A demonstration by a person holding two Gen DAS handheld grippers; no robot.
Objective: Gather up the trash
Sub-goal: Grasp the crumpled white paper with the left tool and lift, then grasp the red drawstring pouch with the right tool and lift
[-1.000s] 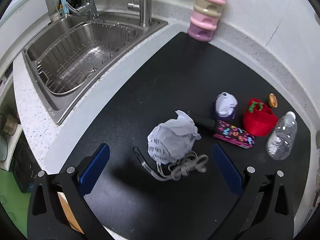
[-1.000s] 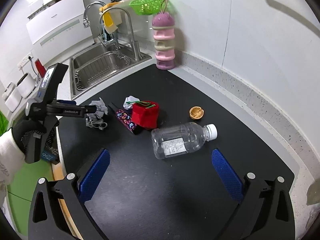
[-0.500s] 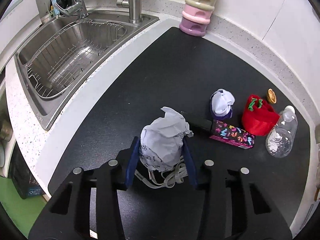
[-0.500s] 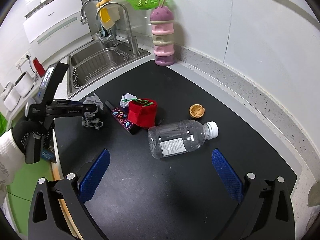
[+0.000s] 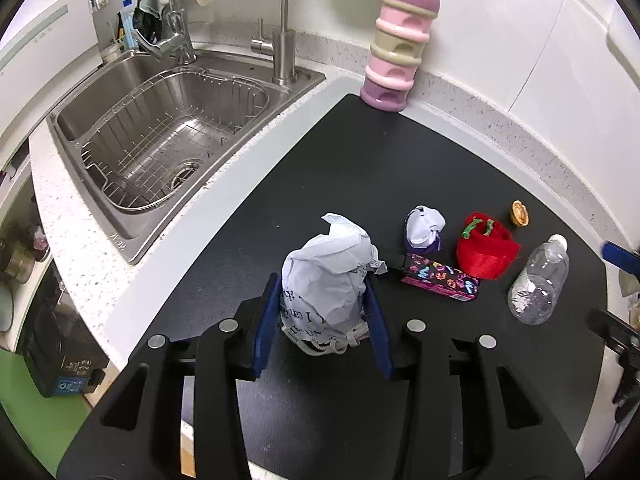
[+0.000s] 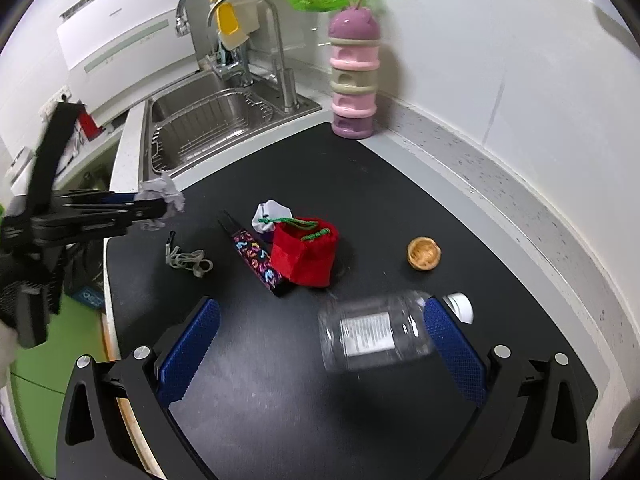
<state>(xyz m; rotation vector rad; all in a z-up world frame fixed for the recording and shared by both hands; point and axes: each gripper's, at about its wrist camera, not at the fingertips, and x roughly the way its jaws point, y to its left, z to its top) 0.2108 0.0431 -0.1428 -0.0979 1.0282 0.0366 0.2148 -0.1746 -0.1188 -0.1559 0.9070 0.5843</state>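
Observation:
My left gripper is shut on a crumpled white paper ball and holds it above the black mat; in the right wrist view the paper ball is lifted at the mat's left edge. A grey cord lies on the mat below it. My right gripper is open, its blue pads either side of a clear plastic bottle lying on its side. The bottle also shows in the left wrist view.
On the black mat lie a red pouch, a colourful patterned box, a small white-purple wad and a walnut shell. A pink stacked container stands at the back. The sink is left.
My left gripper closed on the paper ball and lifted it off the cord. My right gripper moved forward and down around the bottle.

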